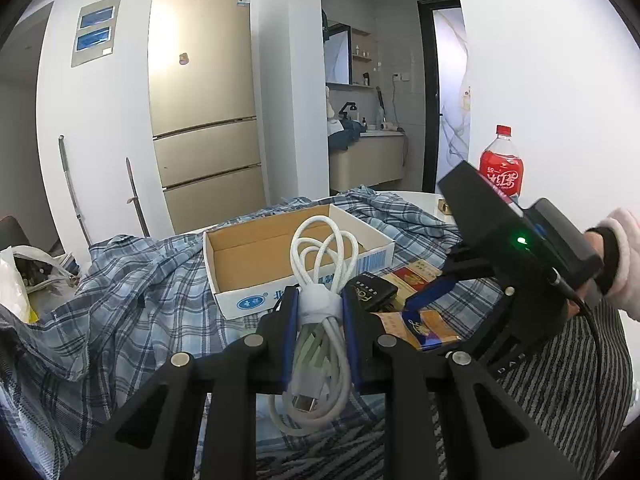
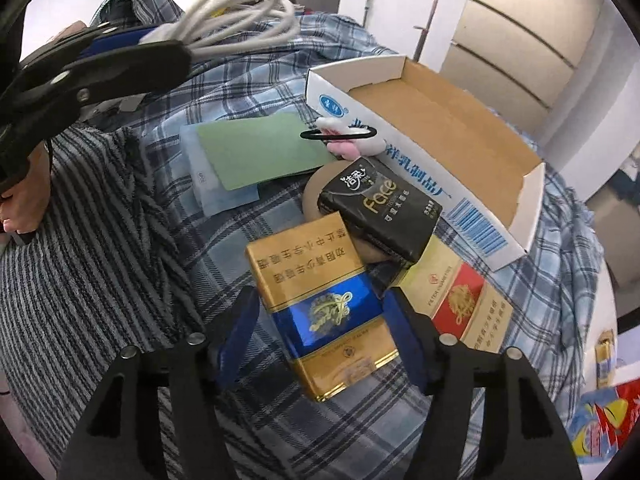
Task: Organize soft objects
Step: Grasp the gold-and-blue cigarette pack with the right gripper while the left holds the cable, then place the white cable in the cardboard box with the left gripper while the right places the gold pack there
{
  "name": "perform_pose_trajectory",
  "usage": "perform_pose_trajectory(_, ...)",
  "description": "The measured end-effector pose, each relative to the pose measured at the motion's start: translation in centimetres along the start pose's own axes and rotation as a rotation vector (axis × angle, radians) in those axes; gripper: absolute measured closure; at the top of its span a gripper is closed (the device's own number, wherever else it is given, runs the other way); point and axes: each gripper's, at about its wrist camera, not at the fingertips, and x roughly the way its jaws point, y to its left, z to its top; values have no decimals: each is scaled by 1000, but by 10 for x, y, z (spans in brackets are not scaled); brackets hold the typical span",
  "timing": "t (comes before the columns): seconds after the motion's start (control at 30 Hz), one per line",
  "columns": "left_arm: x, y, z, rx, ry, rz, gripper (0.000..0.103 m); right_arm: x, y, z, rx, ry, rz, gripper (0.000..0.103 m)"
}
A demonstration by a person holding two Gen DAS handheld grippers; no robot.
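Left tongs (image 1: 320,312) pinched on coiled white cable (image 1: 322,256), held up near empty cardboard box (image 1: 280,248), likely for stowing. Right tongs (image 2: 320,332) seen bracketing gold-blue pack (image 2: 320,312) on plaid cloth (image 2: 248,92); contact uncertain.

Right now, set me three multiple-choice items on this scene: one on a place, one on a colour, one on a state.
1. Where is the black tissue pack?
A. inside the cardboard box
B. beside the cardboard box, on the plaid cloth
C. in a gripper

2. What colour is the bottle's cap?
A. red
B. green
C. white

3. What is the left gripper doing?
A. standing open
B. clamping a bottle
C. clamping the white cable

Key: B, it lies outside the box wall; A, the cap is red; C, both pads press the bundle's wrap.
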Motion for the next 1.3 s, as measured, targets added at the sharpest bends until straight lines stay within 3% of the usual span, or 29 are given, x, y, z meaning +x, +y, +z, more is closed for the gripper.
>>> perform_pose_trajectory(0.23,0,-2,0,10,3,-4,80,12,-4,5,10,37,43,37)
perform_pose_trajectory(0.33,1,-2,0,10,2,-4,80,6,-2,6,23,11,40,46)
perform_pose_trajectory(0.53,-2,-2,0,13,-13,9,80,-31,13,2,74,-139,-24,47)
perform_pose_trajectory(0.73,-10,0,-1,-2,-43,46,80,-60,17,-3,159,-325,-192,47)
perform_pose_trajectory(0.9,-27,-2,6,1,-101,123,80,-74,-2,-4,290,-390,-186,47)
perform_pose_trajectory(1.0,-28,0,18,-54,-66,110,80,-88,-6,-3,320,-451,-245,47)
perform_pose_trajectory(1.1,-28,-1,32,-69,-49,111,80,-107,-10,-1,368,-496,-361,47)
perform_pose_trajectory(1.3,-26,-15,75,-3,-129,191,80,-140,-18,18,395,-591,-410,47)
